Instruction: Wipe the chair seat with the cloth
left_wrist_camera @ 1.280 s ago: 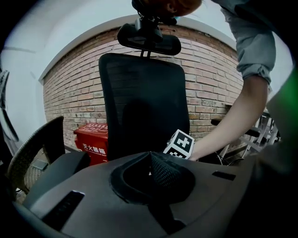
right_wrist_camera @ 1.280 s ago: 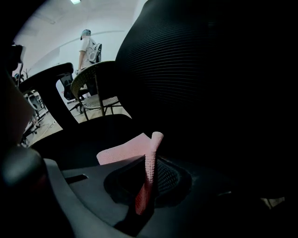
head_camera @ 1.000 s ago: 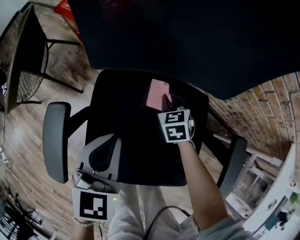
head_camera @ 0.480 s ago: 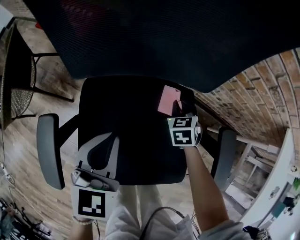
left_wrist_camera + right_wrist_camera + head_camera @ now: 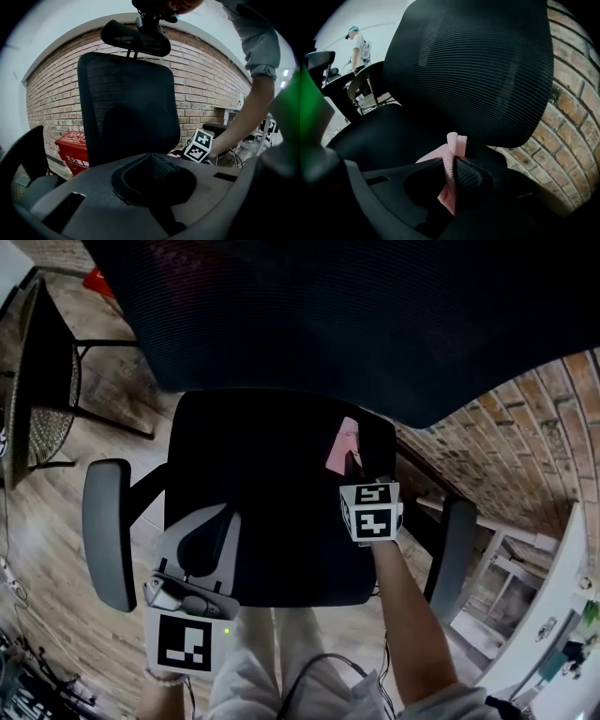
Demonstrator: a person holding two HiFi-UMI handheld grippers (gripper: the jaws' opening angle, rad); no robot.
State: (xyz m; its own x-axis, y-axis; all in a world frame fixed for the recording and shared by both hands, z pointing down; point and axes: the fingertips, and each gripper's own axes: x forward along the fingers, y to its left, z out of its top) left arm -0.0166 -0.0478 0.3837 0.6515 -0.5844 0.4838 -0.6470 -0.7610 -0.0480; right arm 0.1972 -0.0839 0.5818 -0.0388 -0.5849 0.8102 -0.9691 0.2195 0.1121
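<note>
A black office chair seat (image 5: 262, 493) fills the middle of the head view, under its mesh backrest (image 5: 356, 315). A pink cloth (image 5: 342, 448) lies on the seat's far right part, pinched in my right gripper (image 5: 356, 465), which is shut on it. The right gripper view shows the pink cloth (image 5: 451, 161) squeezed between the jaws, with the seat (image 5: 384, 136) below and the backrest (image 5: 473, 65) behind. My left gripper (image 5: 202, 540) hovers over the seat's near left edge, jaws closed together with nothing held. In the left gripper view the right gripper's marker cube (image 5: 200, 145) appears beyond the seat.
Grey armrests stand at the left (image 5: 105, 531) and right (image 5: 448, 549) of the seat. A second dark chair (image 5: 42, 399) is at the far left on the wooden floor. A brick wall (image 5: 506, 456) runs along the right. A red box (image 5: 74, 149) sits by the wall.
My right gripper has dragged the pink cloth from the seat's far middle toward the right edge and slightly nearer. The cloth looks more bunched. The left gripper has stayed put.
</note>
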